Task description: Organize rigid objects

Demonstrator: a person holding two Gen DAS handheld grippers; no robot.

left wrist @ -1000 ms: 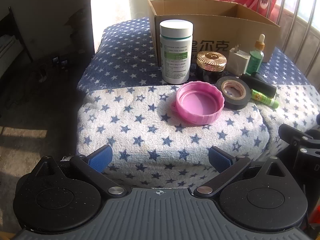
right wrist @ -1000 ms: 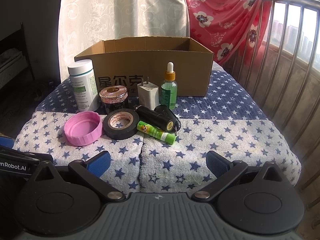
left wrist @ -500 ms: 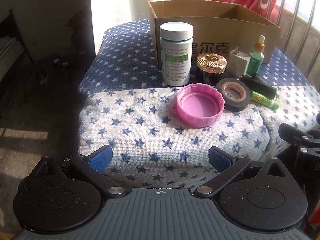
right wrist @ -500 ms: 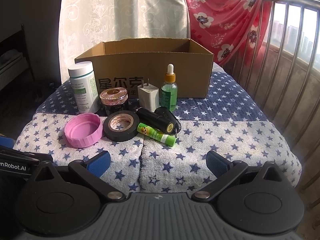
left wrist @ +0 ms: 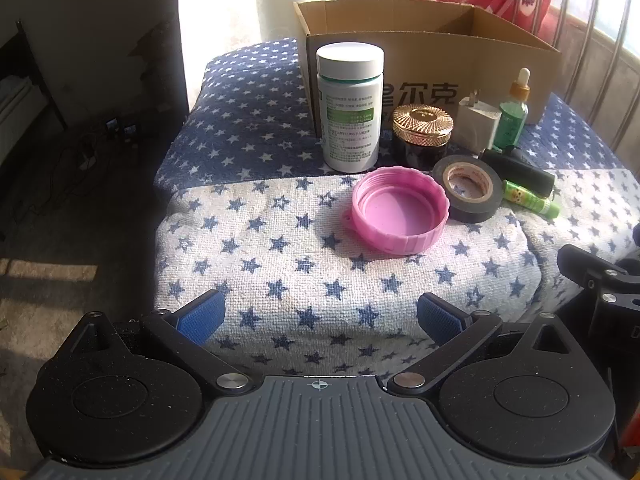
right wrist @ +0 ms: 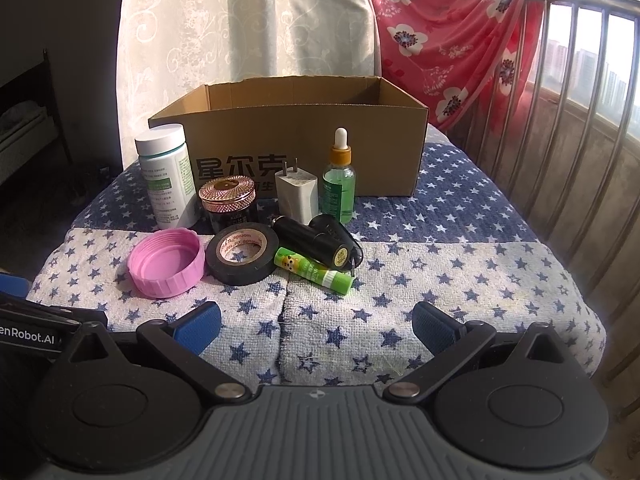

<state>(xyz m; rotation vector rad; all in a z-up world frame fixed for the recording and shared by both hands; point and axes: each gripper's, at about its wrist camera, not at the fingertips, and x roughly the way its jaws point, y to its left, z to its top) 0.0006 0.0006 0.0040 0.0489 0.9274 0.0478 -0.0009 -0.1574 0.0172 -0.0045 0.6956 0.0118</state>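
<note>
Small items cluster on a star-patterned cloth in front of an open cardboard box (right wrist: 288, 136) (left wrist: 440, 56). A white pill bottle (left wrist: 349, 106) (right wrist: 166, 176) stands at the left, beside a dark jar with a gold lid (left wrist: 422, 130) (right wrist: 229, 202), a white charger (right wrist: 298, 196) and a green dropper bottle (right wrist: 339, 180). Nearer lie a pink lid (left wrist: 400, 210) (right wrist: 166, 262), a black tape roll (left wrist: 468, 188) (right wrist: 242, 254), a black tube (right wrist: 310, 242) and a green lip balm (right wrist: 314, 276). My left gripper (left wrist: 320, 314) and right gripper (right wrist: 314, 326) are both open and empty, short of the items.
The cloth-covered surface (right wrist: 460, 264) drops off at its near edge. A metal railing (right wrist: 580, 128) with a red floral cloth (right wrist: 448, 48) runs along the right. A curtain (right wrist: 248, 24) hangs behind the box. Dark floor with cables (left wrist: 80, 152) lies to the left.
Both views have shifted slightly, with the items sitting a bit lower in frame. No object on the cloth has moved and both grippers stay open.
</note>
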